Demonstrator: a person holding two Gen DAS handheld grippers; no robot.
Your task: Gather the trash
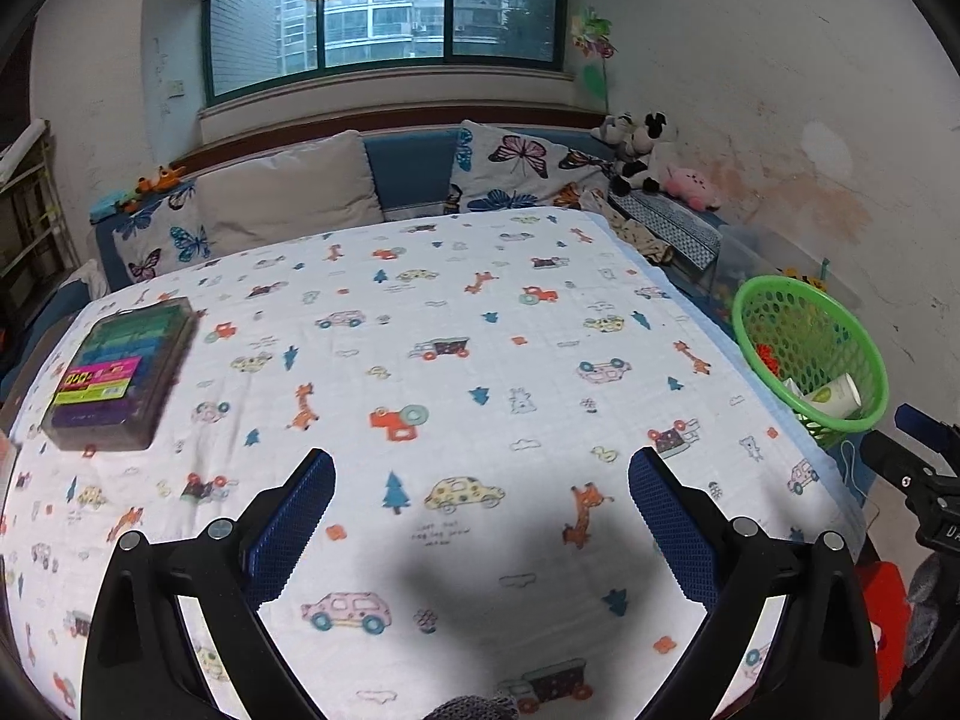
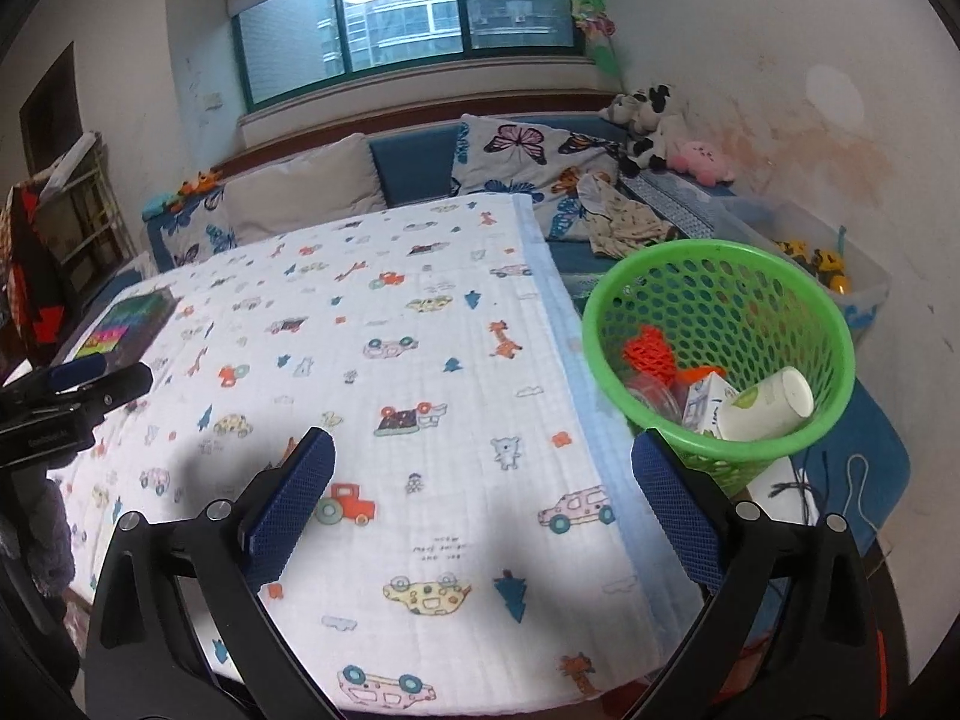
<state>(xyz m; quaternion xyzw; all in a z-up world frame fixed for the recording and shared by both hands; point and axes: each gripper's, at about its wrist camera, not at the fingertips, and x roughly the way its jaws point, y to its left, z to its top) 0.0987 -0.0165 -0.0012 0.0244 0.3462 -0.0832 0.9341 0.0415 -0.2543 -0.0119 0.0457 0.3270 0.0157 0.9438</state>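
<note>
Beside the table edge, green basket [image 2: 720, 324] holding trash, just beyond right tongs [image 2: 483, 468], both tongs spread wide, grasping nothing, left tongs [image 1: 483, 483]

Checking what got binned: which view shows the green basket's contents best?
The right wrist view: green basket is near, showing paper cup, carton, orange netting. The left wrist view shows it at its edge.

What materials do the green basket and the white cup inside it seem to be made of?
The green basket looks like molded plastic: glossy, uniform color, with regular round holes through its wall. The white cup seems to be paper, though thin plastic is possible: matte, opaque, lying on its side with a printed green mark.
</note>
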